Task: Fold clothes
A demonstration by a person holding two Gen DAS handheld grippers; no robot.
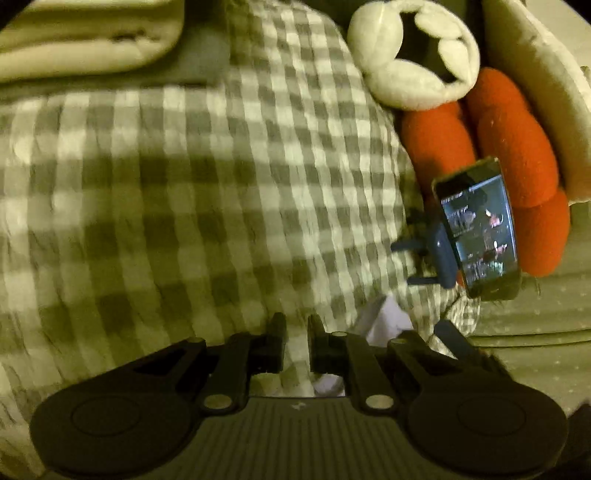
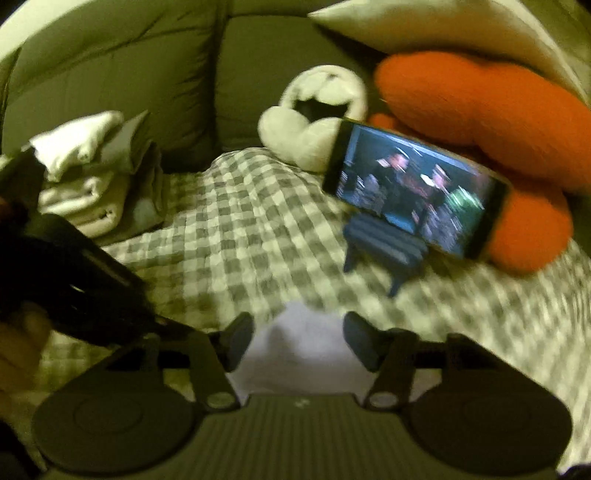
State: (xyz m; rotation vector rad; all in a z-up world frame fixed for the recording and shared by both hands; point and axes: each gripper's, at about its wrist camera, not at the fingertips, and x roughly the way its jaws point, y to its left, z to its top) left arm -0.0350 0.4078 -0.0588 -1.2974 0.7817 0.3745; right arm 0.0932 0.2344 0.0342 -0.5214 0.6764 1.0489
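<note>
A pale lavender-white garment lies on the checked bedcover right in front of my right gripper, whose jaws stand wide open around it. A corner of that garment shows in the left wrist view, just right of my left gripper. The left jaws are nearly together with a narrow gap over the bedcover; whether they pinch cloth is unclear. The left gripper's body shows at the left of the right wrist view. A stack of folded white and grey clothes sits at the far left.
A phone playing video leans on a small blue stand against an orange plush. A white plush and pillows lie behind. The phone and folded white cloth also show in the left view.
</note>
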